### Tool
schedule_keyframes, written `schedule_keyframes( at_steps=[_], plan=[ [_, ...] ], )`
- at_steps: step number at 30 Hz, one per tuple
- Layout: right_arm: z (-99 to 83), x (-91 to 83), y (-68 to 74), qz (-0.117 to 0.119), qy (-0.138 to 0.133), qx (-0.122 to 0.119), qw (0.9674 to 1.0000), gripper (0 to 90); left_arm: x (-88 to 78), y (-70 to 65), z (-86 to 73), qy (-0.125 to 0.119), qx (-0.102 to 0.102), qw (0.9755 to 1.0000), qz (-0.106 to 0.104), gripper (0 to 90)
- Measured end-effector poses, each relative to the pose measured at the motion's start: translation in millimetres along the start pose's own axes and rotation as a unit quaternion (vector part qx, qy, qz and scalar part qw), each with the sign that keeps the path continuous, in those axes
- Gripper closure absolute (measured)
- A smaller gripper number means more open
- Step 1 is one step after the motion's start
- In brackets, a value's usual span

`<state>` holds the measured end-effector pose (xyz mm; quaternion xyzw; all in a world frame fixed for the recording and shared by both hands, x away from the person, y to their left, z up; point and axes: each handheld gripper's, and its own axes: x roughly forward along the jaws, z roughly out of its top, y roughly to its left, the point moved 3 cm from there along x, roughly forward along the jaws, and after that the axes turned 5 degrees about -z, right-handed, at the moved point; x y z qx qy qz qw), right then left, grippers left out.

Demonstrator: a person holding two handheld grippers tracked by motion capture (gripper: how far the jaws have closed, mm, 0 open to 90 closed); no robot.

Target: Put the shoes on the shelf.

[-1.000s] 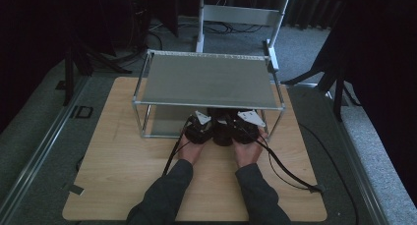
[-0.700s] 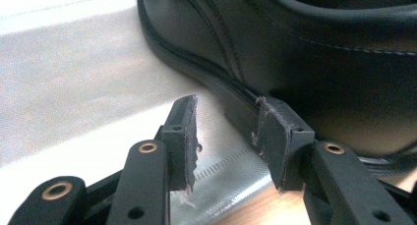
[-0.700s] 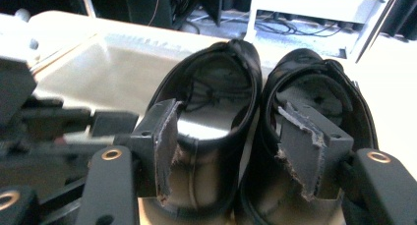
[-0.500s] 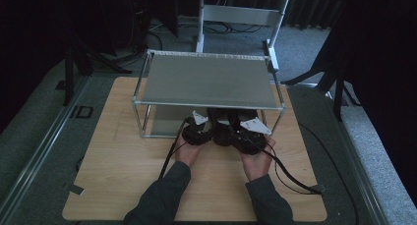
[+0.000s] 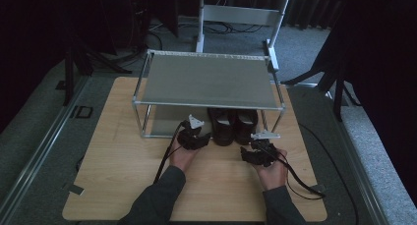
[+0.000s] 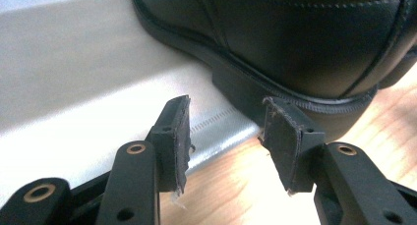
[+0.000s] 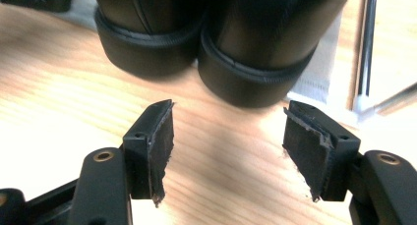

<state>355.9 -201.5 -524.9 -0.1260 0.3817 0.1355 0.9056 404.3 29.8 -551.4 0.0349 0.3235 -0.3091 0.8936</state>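
A wooden worktop (image 5: 123, 181) carries a metal rack (image 5: 206, 82) with a flat grey top shelf and thin legs, standing toward the far side so that the near half of the board is free for the person's arms. Under the top shelf, on the rack's pale lower shelf (image 6: 74, 87), sits a pair of black shoes (image 5: 232, 126), side by side and touching, heels toward the person and jutting a little past the shelf's front edge over the wood; that seems the natural way to store them, toes in and heels within reach. The person's forearms come in from the bottom edge, one hand on each tool. The left gripper (image 5: 194, 136) sits just beside the left shoe's heel (image 6: 275, 97); its jaws have just been opening and now stand apart with nothing between them, one pad (image 6: 282, 141) close against the heel's edge, which suggests the shoe has been let go. The right gripper (image 5: 258, 154) is nearer the person, a little apart from the right shoe (image 7: 260, 63); its jaws have also just been opening and are spread wide over bare wood, holding nothing. Both tools point at the heels, probably because the heels gave the only grip beneath the low shelf.
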Motion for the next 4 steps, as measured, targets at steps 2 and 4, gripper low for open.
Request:
schedule_keyframes(
  at_steps=[2,4],
  plan=[
    [-2.8,1.3,-2.4,0.002,0.004,-0.003,1.0000,35.6,-1.7,-0.1,-1.7,0.002,0.001,1.0000,-0.001,53.0],
    [-4.5,1.7,-4.9,0.004,0.007,-0.004,1.0000,35.6,-3.2,0.6,-3.3,0.003,0.002,1.0000,-0.001,52.7]
  ],
)
